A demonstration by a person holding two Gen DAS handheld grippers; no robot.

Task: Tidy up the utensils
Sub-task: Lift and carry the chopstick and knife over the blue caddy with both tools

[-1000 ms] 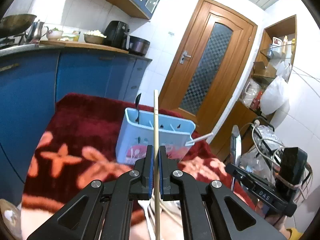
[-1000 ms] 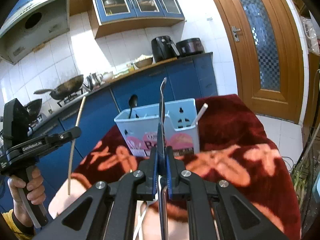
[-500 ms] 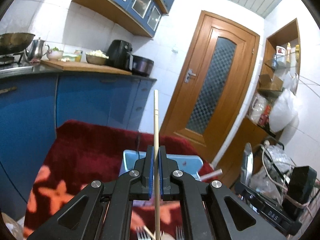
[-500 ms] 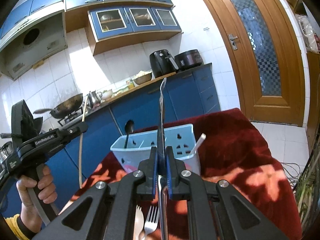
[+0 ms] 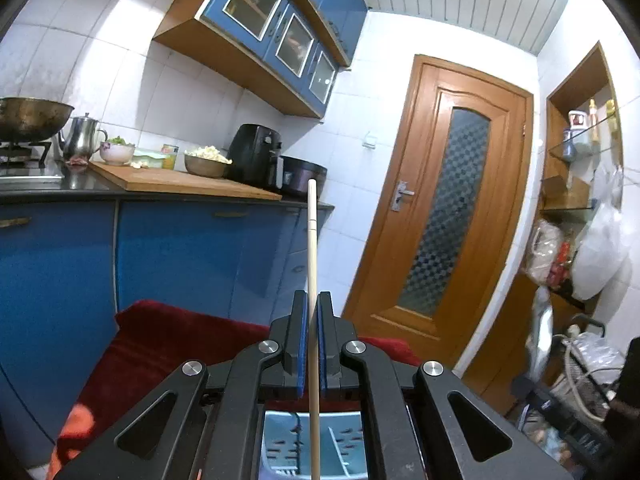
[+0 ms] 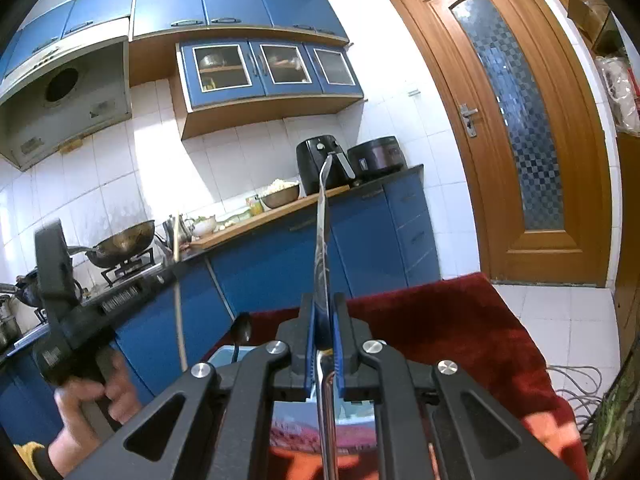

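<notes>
dark red cloth (image 6: 460, 320), pale blue caddy (image 5: 280, 440)

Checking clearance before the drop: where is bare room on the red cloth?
The red cloth lies bare between the right gripper and the wooden door, and also on the blue cabinet side. The blue caddy directly under both grippers is crowded; a dark spoon already stands in it.

Both wrist cameras sit close behind their fingers, facing roughly level across the kitchen. Each takes in the door (image 5: 444, 216), air fryer (image 6: 320, 164) and red cloth (image 6: 440, 320). The blurred left gripper (image 6: 120, 300) apparently shows in the right view.
</notes>
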